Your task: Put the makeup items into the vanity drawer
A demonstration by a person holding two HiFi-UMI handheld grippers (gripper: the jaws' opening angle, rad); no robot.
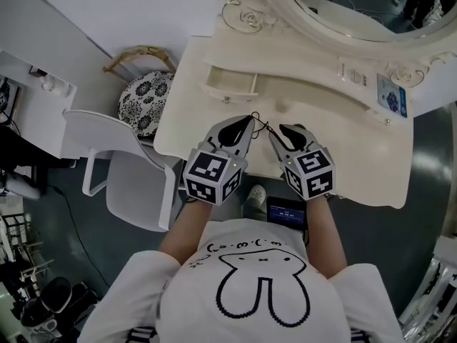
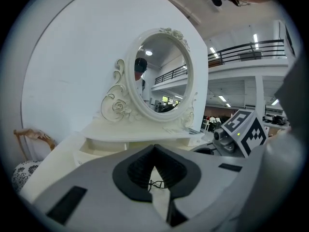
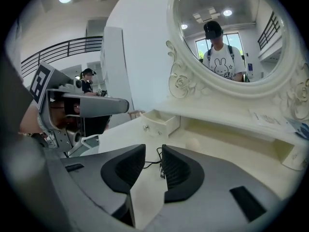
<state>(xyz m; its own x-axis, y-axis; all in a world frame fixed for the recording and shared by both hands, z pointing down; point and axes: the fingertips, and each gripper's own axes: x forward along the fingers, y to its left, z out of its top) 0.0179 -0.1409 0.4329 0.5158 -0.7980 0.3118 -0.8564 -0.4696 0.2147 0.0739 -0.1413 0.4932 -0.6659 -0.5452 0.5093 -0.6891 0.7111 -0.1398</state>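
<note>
A thin black wiry item (image 1: 261,124) lies just over the cream vanity top (image 1: 357,156), between my two grippers' tips. My left gripper (image 1: 250,120) has its tips together (image 2: 154,148). The wiry item (image 2: 155,183) shows through the gap behind them, and I cannot tell whether it is pinched. My right gripper (image 1: 273,131) stands with a narrow gap between its jaws (image 3: 153,152). The wiry item (image 3: 159,162) runs through that gap beside the right pad, not pressed. A small drawer (image 1: 230,84) under the shelf stands pulled out at the back left, and also shows (image 3: 161,122) in the right gripper view.
An oval mirror (image 1: 343,6) rises behind the shelf, with a printed card (image 1: 391,95) at the shelf's right end. A small round cream thing (image 3: 193,143) sits under the shelf. A white chair (image 1: 114,163) and a patterned stool (image 1: 146,98) stand left of the vanity.
</note>
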